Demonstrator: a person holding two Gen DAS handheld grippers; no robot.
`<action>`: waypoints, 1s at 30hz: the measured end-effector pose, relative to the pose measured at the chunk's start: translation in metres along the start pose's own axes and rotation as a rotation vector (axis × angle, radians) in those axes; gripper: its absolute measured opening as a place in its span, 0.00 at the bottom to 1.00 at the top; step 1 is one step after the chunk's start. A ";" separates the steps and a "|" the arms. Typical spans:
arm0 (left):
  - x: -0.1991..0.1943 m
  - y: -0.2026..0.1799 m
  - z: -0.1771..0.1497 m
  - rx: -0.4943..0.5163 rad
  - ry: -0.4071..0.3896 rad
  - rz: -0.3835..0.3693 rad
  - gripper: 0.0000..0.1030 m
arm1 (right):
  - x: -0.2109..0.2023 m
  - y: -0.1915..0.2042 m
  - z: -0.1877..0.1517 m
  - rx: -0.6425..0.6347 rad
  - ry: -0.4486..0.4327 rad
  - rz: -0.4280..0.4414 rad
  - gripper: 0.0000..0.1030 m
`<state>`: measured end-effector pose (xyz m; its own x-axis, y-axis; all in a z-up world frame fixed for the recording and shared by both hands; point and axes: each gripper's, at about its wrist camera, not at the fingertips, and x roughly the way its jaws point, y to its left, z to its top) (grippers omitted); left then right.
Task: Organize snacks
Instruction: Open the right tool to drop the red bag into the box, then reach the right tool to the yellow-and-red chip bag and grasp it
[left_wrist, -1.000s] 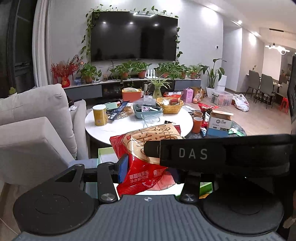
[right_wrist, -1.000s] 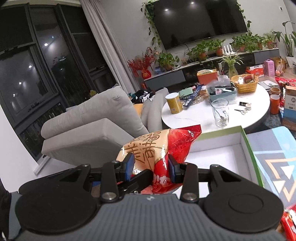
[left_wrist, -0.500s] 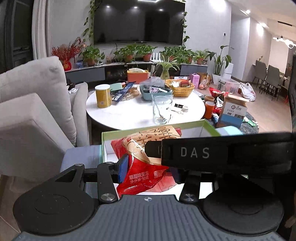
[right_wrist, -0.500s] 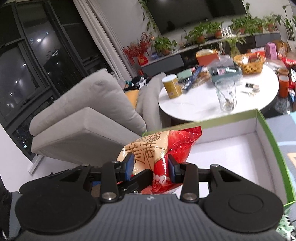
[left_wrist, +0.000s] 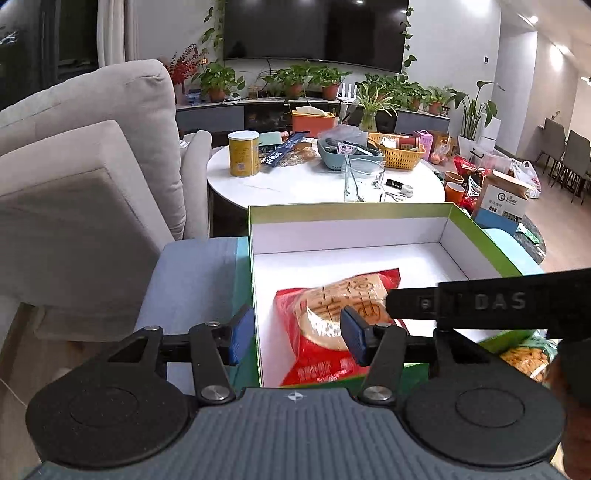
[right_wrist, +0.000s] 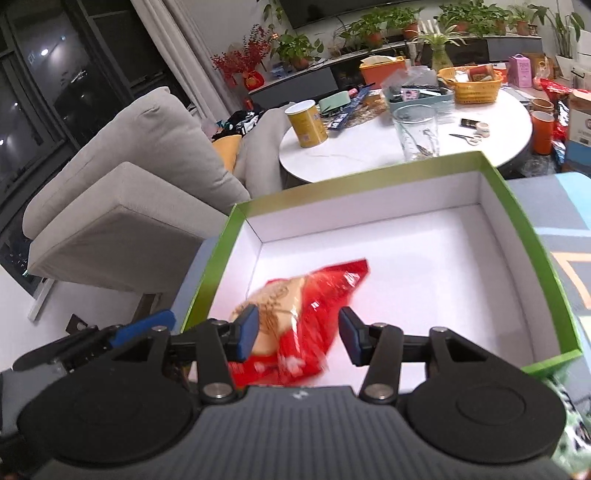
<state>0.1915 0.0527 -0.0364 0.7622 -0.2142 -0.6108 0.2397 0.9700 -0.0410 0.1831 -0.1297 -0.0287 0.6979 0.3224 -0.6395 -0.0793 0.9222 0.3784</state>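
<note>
I see a red snack bag (left_wrist: 334, 325) with a tan round print and gold characters, lying in a box (right_wrist: 491, 192) that is white inside with a lime-green rim and outer walls. My gripper pads (right_wrist: 246, 332) are blue on black fingers, above a ribbed dark grey body. Behind stand a yellow can (left_wrist: 243, 153), a white round table (left_wrist: 295, 184) and a beige-grey sofa (right_wrist: 147, 177).

The left gripper (left_wrist: 297, 338) points forward and somewhat downward, its blue-padded fingers (left_wrist: 240, 338) spread wide with nothing between them. The right gripper (right_wrist: 297, 336) is tilted downward too, its blue pads (right_wrist: 247, 332) parted and clear of contact. In the left wrist view, the right gripper's black body crosses in from the right side, close beside the left one's right finger.
</note>
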 end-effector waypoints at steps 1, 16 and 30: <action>-0.003 -0.001 -0.001 -0.003 -0.003 0.001 0.47 | -0.007 -0.001 -0.002 0.002 -0.002 -0.006 0.48; -0.078 -0.032 -0.017 -0.001 -0.059 -0.007 0.60 | -0.083 0.006 -0.030 -0.145 -0.058 -0.036 0.48; -0.137 -0.061 -0.052 0.028 -0.083 -0.003 0.60 | -0.127 0.000 -0.074 -0.112 -0.024 -0.002 0.48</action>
<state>0.0409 0.0284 0.0085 0.8082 -0.2271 -0.5434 0.2579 0.9660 -0.0202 0.0420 -0.1548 0.0028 0.7149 0.3166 -0.6235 -0.1558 0.9413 0.2994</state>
